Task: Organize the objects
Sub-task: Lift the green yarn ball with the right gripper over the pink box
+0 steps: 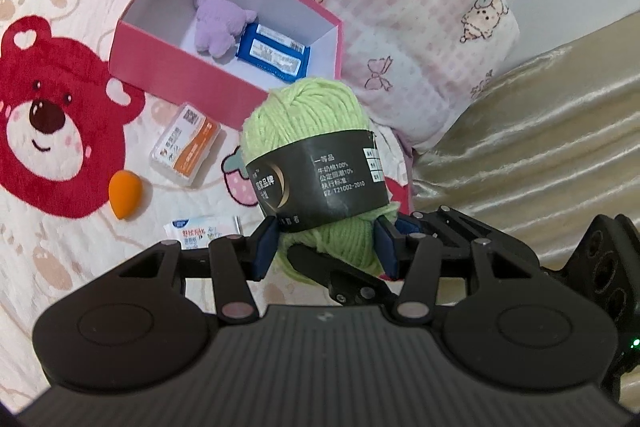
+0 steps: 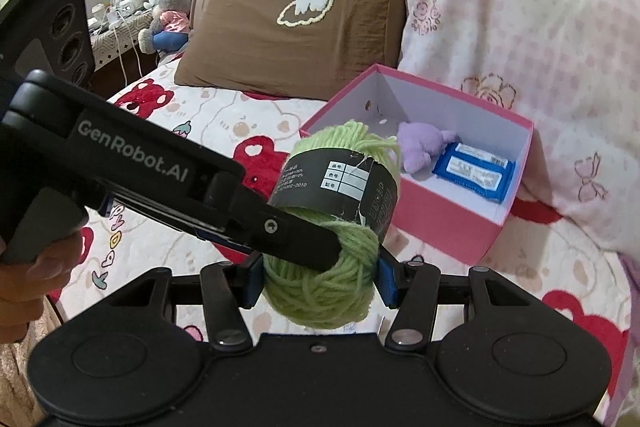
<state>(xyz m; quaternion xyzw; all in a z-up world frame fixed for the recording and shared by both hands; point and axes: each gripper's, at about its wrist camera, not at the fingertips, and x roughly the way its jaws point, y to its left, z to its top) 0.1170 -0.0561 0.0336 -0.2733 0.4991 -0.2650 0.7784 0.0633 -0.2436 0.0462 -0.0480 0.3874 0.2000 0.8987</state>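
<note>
Sitting on the bear-print bedspread (image 1: 60,247), the pink box (image 1: 168,67) already holds a purple plush toy (image 1: 218,25) and a blue wipes packet (image 1: 272,53). Just in front of the box, the green yarn ball (image 1: 308,131) hangs in the air, pinched at its lower end by both the left gripper (image 1: 326,247) and the right gripper (image 2: 320,277), each closed onto the wool. Left outside the box: a card pack (image 1: 186,143), an orange sponge (image 1: 125,195), a sachet (image 1: 200,231).
</note>
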